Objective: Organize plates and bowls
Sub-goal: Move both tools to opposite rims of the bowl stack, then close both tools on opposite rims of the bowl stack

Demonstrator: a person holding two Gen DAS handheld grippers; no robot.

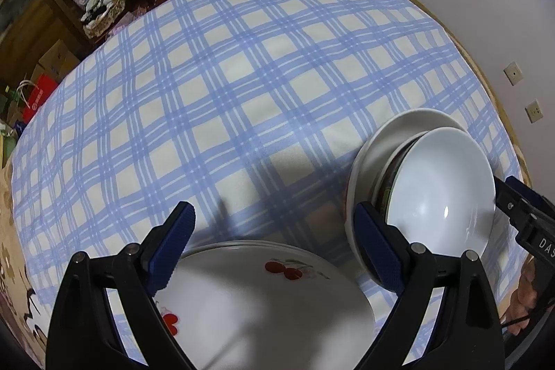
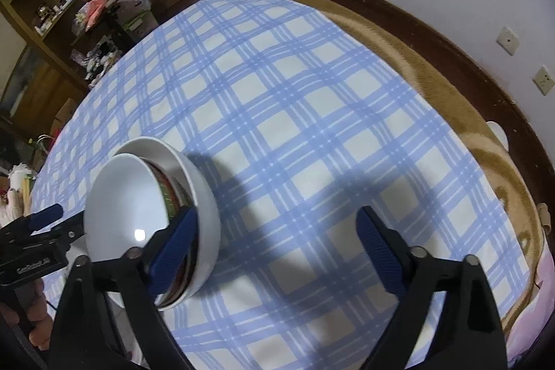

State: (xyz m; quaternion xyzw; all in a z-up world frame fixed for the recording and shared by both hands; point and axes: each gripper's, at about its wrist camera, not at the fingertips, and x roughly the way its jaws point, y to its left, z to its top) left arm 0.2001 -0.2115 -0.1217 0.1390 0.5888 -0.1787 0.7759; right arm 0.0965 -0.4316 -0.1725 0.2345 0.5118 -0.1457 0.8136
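- Stack of white ceramic bowls (image 2: 152,214), one with a red and green patterned outside nested between plain ones, is sitting on the blue and cream checked cloth (image 2: 295,113).
- White plates with red cherry print (image 1: 270,307) are lying stacked beside the bowls, under your left gripper (image 1: 274,252).
- You are pointing both grippers steeply down; left jaws are standing wide, empty.
- Your right gripper (image 2: 277,255) is gaping wide, one pad against the bowl stack.
- Left gripper body is reading "GenRobot.AI".

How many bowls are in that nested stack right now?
3. A white top bowl sits in a patterned middle bowl, which sits in a larger white bottom bowl, all on the checked tablecloth. Thinner ones could be hidden between them.
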